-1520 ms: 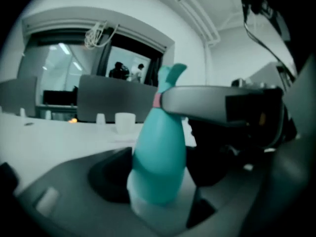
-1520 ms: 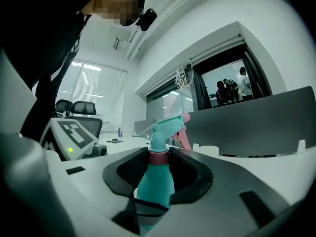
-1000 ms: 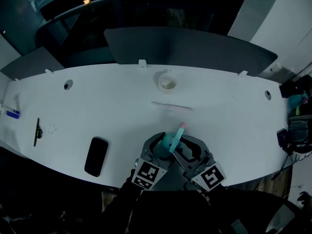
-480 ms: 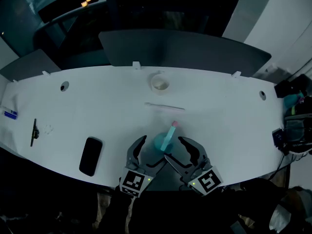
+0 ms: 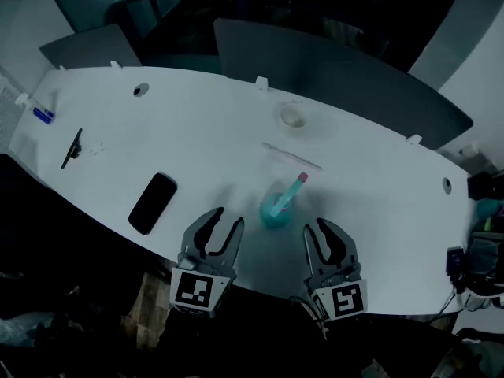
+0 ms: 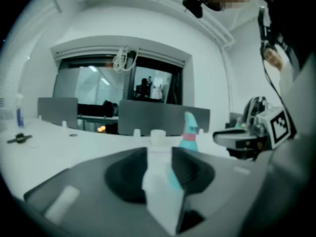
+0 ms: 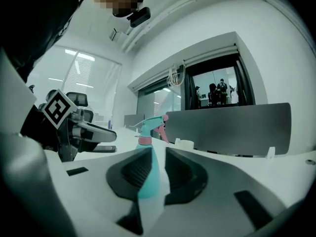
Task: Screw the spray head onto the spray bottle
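Claws both empty: left claw (image 5: 225, 220) and right claw (image 5: 321, 228) have just been closing, jaws narrowly apart, nothing between them. Between the two, the spray bottle (image 5: 275, 212) stands near the surface's (image 5: 197, 136) front edge, spray head (image 5: 290, 192) on. We judge the screwing done; next calls for checking tightness.

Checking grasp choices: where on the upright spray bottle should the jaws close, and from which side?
Probably the round body of the spray bottle, below the pink collar, approached level from the near edge of the table: it stands upright, nothing blocks that side, the trigger sits higher.
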`<state>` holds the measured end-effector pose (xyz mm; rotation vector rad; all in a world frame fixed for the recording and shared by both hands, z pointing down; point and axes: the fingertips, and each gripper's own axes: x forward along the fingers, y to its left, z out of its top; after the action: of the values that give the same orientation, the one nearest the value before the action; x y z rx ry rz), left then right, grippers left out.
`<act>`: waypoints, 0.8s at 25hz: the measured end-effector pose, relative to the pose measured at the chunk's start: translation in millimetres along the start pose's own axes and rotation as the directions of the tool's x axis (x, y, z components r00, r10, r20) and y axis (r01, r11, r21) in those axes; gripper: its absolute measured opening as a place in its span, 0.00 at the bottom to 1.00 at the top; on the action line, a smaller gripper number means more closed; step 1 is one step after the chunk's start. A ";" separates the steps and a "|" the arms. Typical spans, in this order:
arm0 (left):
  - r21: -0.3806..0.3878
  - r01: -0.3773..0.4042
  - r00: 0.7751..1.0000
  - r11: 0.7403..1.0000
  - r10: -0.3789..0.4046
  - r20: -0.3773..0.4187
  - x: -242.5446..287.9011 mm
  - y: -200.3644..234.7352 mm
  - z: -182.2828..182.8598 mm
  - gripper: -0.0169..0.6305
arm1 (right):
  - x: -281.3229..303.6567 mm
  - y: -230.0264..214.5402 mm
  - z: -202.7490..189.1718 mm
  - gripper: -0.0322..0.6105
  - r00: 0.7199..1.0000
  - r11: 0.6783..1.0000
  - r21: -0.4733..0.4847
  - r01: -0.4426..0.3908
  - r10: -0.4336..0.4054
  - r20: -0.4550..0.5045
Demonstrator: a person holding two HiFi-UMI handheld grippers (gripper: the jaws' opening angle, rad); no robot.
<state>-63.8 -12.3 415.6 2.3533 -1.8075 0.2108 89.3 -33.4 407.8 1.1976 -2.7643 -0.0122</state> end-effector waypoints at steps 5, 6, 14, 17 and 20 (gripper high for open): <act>0.011 -0.140 0.990 0.990 0.140 0.029 -35.5 13.3 17.1 0.03 | -11.1 14.1 -6.3 0.06 1.000 0.999 0.032 0.002 -0.001 -0.014; 0.032 -0.151 0.988 0.988 0.150 0.031 -41.2 14.9 17.0 0.03 | -13.5 18.4 -8.5 0.06 1.000 1.000 0.023 0.001 0.000 -0.020; 0.120 -0.163 0.975 0.979 0.141 0.172 -85.9 11.4 19.2 0.03 | -47.6 48.1 -7.4 0.06 0.984 0.980 -0.078 0.181 -0.180 0.016; 0.183 -0.166 0.965 0.969 0.122 0.230 -117.0 -1.8 22.0 0.03 | -76.1 72.9 -2.9 0.06 0.965 0.963 -0.062 0.261 -0.260 0.033; 0.208 -0.123 0.971 0.970 0.074 0.228 -159.5 -18.9 16.9 0.03 | -112.9 111.3 6.0 0.06 0.945 0.945 -0.034 0.324 -0.322 0.060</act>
<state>-86.3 139.2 364.4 2.5242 -2.1063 0.1793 84.2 124.6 395.5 1.6462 -2.5617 -0.1375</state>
